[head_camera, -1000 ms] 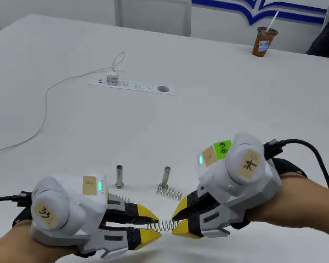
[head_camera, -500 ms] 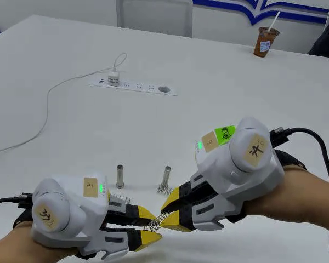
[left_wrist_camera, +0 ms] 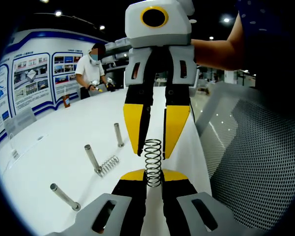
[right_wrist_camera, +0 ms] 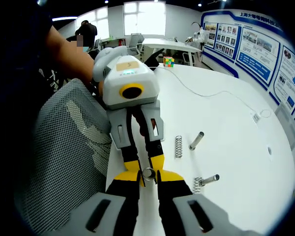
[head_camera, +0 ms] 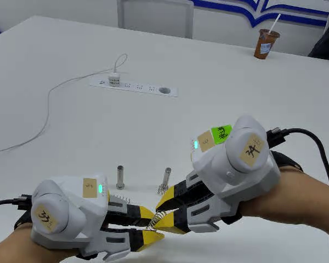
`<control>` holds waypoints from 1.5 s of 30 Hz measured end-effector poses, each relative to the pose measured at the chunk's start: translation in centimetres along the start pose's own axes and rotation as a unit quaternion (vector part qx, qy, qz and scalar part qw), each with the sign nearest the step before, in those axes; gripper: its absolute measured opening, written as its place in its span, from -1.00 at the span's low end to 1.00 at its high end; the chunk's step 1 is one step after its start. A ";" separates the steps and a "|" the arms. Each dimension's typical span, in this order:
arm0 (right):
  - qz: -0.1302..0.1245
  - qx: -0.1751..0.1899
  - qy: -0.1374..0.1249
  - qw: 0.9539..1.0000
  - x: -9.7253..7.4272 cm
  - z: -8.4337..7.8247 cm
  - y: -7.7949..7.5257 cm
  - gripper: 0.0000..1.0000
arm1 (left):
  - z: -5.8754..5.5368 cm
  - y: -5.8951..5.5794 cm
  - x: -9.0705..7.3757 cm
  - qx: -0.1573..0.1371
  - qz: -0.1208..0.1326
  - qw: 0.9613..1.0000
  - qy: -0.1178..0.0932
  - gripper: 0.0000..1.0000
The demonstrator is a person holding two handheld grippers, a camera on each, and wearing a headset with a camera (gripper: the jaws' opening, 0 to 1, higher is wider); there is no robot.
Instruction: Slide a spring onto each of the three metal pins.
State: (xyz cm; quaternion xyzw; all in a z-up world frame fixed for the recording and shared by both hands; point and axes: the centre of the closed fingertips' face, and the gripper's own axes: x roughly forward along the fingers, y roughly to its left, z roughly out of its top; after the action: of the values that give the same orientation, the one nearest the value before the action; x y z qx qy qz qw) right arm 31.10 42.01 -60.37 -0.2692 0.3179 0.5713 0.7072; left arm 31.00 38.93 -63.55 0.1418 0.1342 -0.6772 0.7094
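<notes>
A small steel spring [head_camera: 155,219] stands between my two grippers, and both sets of jaws close on it. My left gripper [left_wrist_camera: 153,178] is shut on its lower end [left_wrist_camera: 153,164]. My right gripper [right_wrist_camera: 148,177] comes from the other side and pinches the far end [right_wrist_camera: 148,173]; its yellow fingertips [left_wrist_camera: 137,129] flank the coil. Three metal pins lie on the white table: one bare [left_wrist_camera: 119,134], one with a spring at its base [left_wrist_camera: 92,158], one nearest [left_wrist_camera: 64,195]. A loose spring [right_wrist_camera: 178,146] lies beside a pin [right_wrist_camera: 196,140].
A white power strip [head_camera: 134,86] with a plugged cable [head_camera: 49,104] lies further back on the table [head_camera: 236,98]. An iced drink cup [head_camera: 265,43] stands at the far right. A mesh chair [right_wrist_camera: 69,147] is at the near table edge.
My right gripper has moved left and closer to the left gripper. The spring, stretched level between them before, now sits short and tilted in the narrowed gap. Left gripper stays put.
</notes>
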 end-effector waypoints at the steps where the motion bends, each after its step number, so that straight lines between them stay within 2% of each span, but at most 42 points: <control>1: -0.001 0.001 0.000 1.000 0.0 0.0 0.0 -0.71 | 0.0 0.0 0.0 0.000 0.000 1.000 0.000 -0.78; 10: -0.006 0.004 -0.001 1.000 0.0 -0.1 -0.1 -0.73 | 0.9 0.0 0.0 -0.005 -0.001 1.000 -0.019 -0.78; 28: -0.013 0.018 -0.026 0.999 -0.3 0.6 -0.1 -0.76 | 1.0 0.2 0.0 -0.012 0.004 1.000 -0.021 -0.78; 45: -0.015 0.017 -0.031 0.999 -0.3 1.0 -0.5 -0.77 | 1.1 0.5 0.0 -0.014 0.012 1.000 -0.021 -0.77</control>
State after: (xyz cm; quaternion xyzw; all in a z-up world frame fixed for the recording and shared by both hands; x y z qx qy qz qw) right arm 31.69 42.46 -59.54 -0.2437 0.3014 0.5636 0.7295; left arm 31.52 38.54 -62.51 0.1194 0.1273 -0.6693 0.7222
